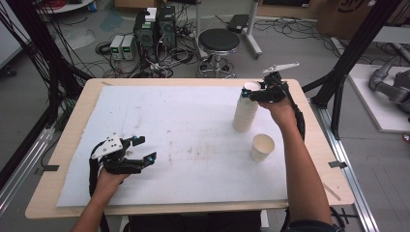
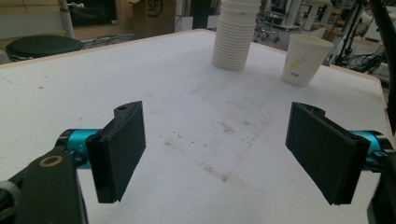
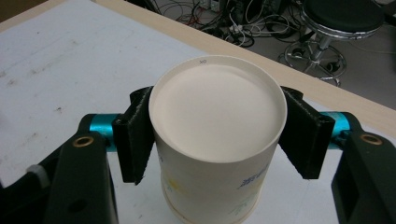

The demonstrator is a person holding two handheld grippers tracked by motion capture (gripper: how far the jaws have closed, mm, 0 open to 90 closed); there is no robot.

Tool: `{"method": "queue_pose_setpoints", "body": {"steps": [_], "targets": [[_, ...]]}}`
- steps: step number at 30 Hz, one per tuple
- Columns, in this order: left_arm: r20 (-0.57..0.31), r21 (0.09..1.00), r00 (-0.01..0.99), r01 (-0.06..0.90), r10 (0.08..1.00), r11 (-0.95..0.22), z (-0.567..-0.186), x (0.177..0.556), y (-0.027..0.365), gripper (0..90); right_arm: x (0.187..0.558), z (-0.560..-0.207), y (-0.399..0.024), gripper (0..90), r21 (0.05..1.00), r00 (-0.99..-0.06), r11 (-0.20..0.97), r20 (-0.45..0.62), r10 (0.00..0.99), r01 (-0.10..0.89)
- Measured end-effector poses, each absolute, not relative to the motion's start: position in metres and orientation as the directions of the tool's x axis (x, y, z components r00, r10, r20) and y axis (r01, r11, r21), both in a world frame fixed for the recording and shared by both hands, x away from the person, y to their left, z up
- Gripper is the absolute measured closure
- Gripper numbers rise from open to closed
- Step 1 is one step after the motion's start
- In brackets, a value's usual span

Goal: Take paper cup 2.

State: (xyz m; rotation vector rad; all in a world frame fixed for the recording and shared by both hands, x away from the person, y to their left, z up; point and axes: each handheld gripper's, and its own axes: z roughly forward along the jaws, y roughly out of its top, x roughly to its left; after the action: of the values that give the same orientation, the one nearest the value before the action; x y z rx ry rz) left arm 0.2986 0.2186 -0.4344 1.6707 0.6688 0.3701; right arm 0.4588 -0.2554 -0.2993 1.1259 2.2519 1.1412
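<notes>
A tall stack of upside-down white paper cups stands at the back right of the white mat. My right gripper is at the top of the stack, and its pads press both sides of the top cup, whose base faces up. The rim of the cup below it shows just underneath. A single cup stands upright in front of the stack. My left gripper hovers low over the mat's front left, jaws wide open and empty, facing the stack and the single cup.
The mat lies on a wooden table and has faint brown stains in its middle. A black stool, cables and electronics boxes stand on the floor beyond the far edge. Metal frame posts flank the table.
</notes>
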Motion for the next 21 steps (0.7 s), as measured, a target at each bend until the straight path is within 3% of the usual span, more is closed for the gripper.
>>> {"method": "queue_pose_setpoints", "body": {"steps": [21], "targets": [[-0.122,0.97,0.788,0.222,0.603,-0.095,-0.434,0.298,0.217,20.1,0.441,-0.273,-0.268,35.5,0.857,-0.617,0.292,0.038,0.786,0.425]]}}
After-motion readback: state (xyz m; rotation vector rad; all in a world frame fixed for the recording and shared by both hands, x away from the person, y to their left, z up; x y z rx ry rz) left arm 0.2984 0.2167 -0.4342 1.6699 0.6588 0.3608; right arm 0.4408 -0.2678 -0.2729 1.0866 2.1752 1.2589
